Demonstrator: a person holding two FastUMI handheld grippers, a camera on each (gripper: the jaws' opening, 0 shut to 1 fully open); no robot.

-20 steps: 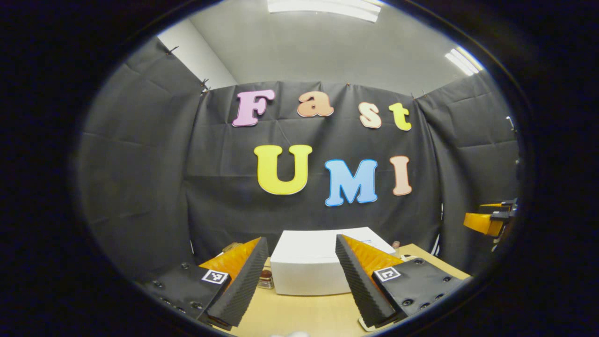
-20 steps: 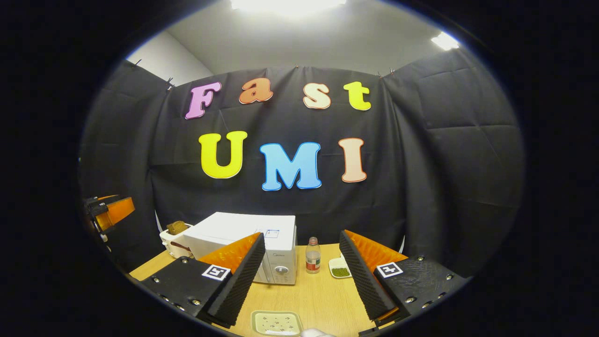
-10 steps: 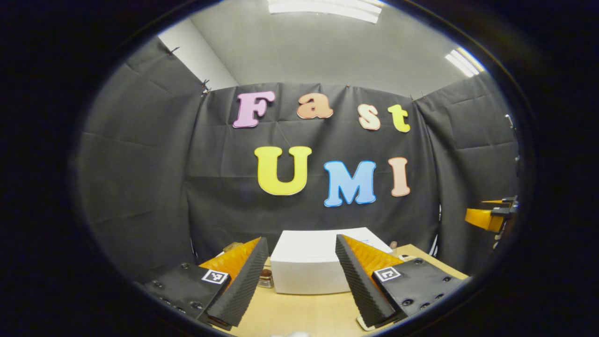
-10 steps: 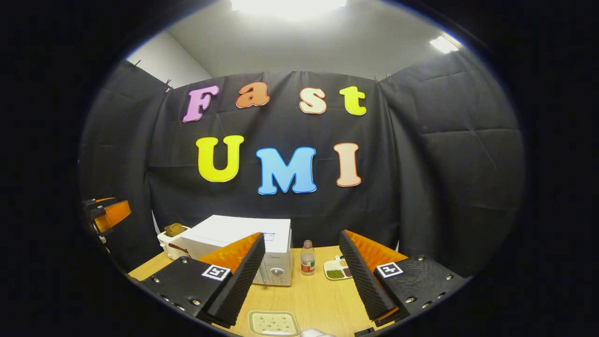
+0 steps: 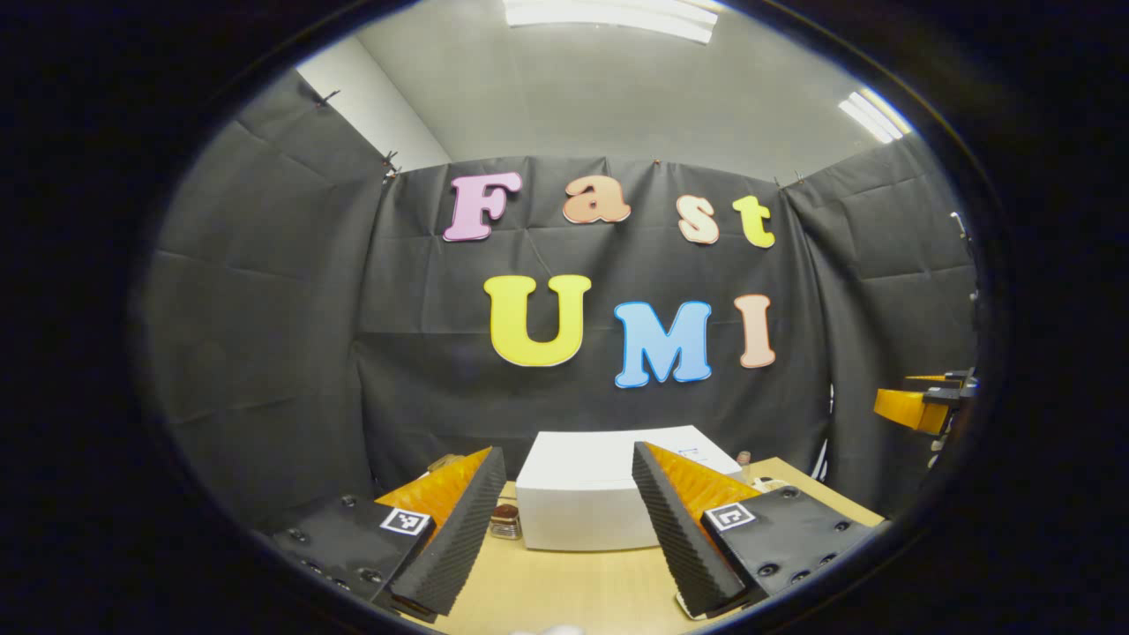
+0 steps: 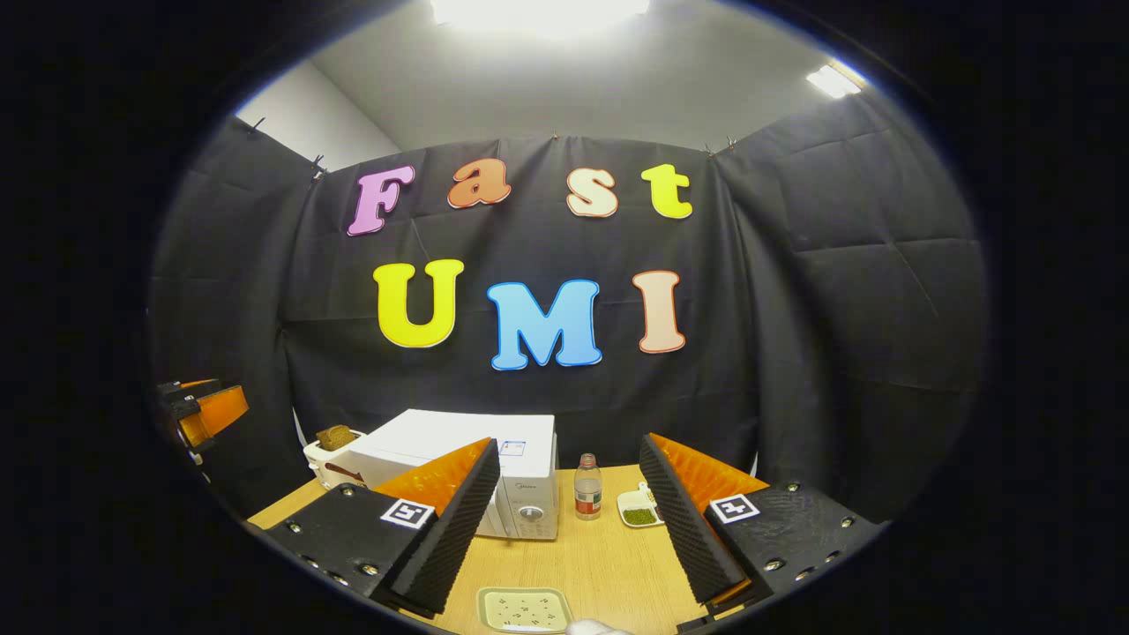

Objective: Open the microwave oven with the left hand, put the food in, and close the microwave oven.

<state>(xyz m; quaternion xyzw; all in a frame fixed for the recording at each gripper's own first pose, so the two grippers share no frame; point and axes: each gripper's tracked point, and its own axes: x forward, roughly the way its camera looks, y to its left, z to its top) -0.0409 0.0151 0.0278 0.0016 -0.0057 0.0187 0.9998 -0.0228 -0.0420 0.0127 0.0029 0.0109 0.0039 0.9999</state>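
1. Squarely ahead at 12 o'clock, the white, boxy microwave (image 6: 494, 476) is seen on the table (image 6: 600, 564), door shut, long axis crosswise, dial face turned toward the grippers.
2. Both the left gripper (image 5: 560, 529) and right gripper (image 6: 564, 529) are held spread, empty.

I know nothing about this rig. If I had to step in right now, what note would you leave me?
Left gripper: open, empty, held above the table, facing the microwave.
Right gripper: open, empty; the tray sits on the table just below it.
Microwave door looks shut.
Done: nothing yet.
Left: open the door with the left gripper, put the food in, close it.
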